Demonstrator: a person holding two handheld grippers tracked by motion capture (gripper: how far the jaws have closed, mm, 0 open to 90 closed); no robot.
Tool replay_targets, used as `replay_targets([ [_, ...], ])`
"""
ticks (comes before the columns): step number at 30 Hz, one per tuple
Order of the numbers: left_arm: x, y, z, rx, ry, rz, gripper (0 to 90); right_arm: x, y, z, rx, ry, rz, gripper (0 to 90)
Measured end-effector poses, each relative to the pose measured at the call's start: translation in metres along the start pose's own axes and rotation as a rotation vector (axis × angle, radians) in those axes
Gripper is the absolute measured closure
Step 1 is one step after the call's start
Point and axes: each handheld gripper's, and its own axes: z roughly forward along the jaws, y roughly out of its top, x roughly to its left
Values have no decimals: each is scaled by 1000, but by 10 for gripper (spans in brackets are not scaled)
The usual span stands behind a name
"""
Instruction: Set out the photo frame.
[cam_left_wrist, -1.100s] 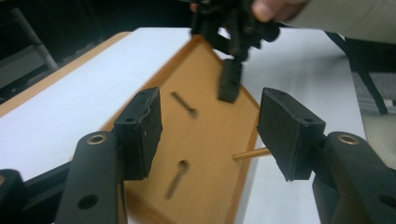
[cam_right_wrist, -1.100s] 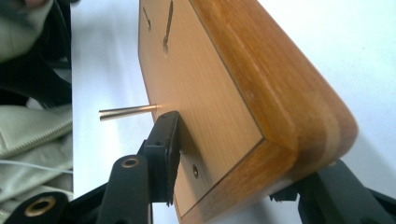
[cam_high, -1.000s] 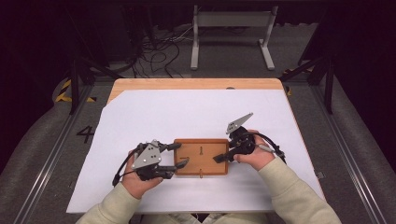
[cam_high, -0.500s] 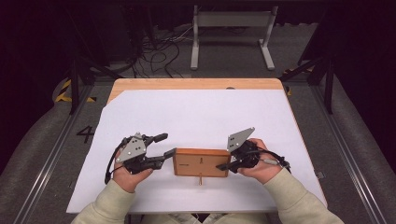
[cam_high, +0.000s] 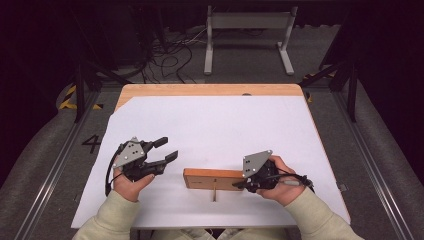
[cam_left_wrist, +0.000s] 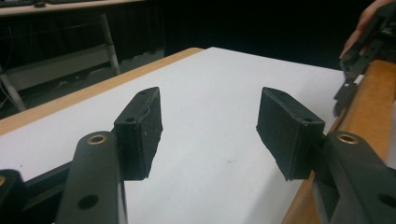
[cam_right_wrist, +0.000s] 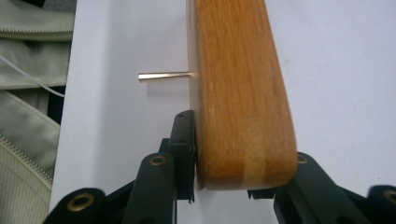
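A flat wooden block (cam_high: 212, 178) stands on its long edge on the white sheet near the table's front, with a thin metal pin (cam_high: 214, 192) sticking out of its near face. My right gripper (cam_high: 241, 184) grips its right end. In the right gripper view the block (cam_right_wrist: 238, 93) fills the gap of the right gripper (cam_right_wrist: 240, 154), whose jaws have just been closing on it; the pin (cam_right_wrist: 164, 75) points left. My left gripper (cam_high: 167, 149) hovers open to the left of the block, apart from it. In the left gripper view nothing lies in the left gripper (cam_left_wrist: 210, 130), and the block (cam_left_wrist: 373, 93) runs along the right.
A white sheet (cam_high: 215, 125) covers most of the wooden table (cam_high: 210, 90). Beyond the far edge a grey metal stand (cam_high: 247, 30) and loose cables (cam_high: 165, 55) sit on the dark floor. The person's sleeves enter from the bottom.
The block has come toward the person and turned from flat onto its edge. My left gripper has come off it and drawn away to the left. The right gripper has stayed at its end.
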Motion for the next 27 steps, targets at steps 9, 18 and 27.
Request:
replay_targets([
  [9,5,-6,4,24,-11,-26,389,23,2,-1,22,-69,-115,698],
  [18,8,-8,4,31,-7,-38,383,27,-4,2,14,-34,-26,593],
  [27,10,-9,6,33,-12,-43,381,22,-21,-10,32,-11,162,584],
])
